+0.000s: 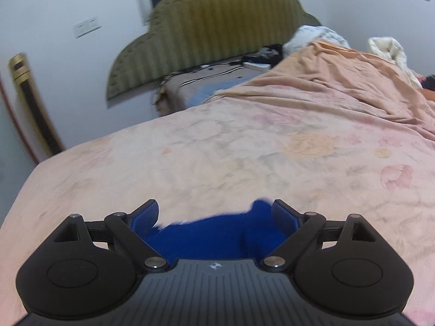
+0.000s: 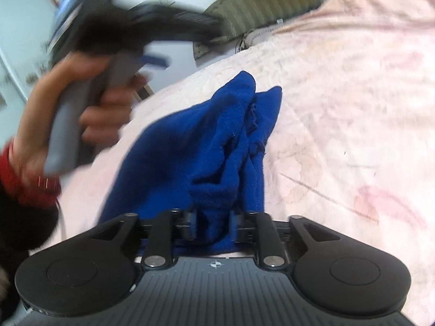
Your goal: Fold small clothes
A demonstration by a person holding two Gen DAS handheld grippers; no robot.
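Note:
A small blue fleece garment (image 2: 206, 146) lies bunched on the pink floral bedspread (image 2: 339, 108). My right gripper (image 2: 213, 224) is shut on its near edge, with cloth pinched between the jaws. My left gripper (image 1: 216, 213) is open just above the bed, and part of the blue garment (image 1: 217, 233) lies between and below its spread fingers. In the right wrist view the left gripper's body (image 2: 130, 30) and the hand holding it (image 2: 68, 108) are blurred at the upper left, over the garment's far left side.
A green scalloped headboard (image 1: 212, 32) stands at the far end. An orange sheet (image 1: 339, 81) and crumpled white bedding (image 1: 320, 35) lie at the far right. The bed's left edge drops off near a wall with a gold-framed object (image 1: 30, 103).

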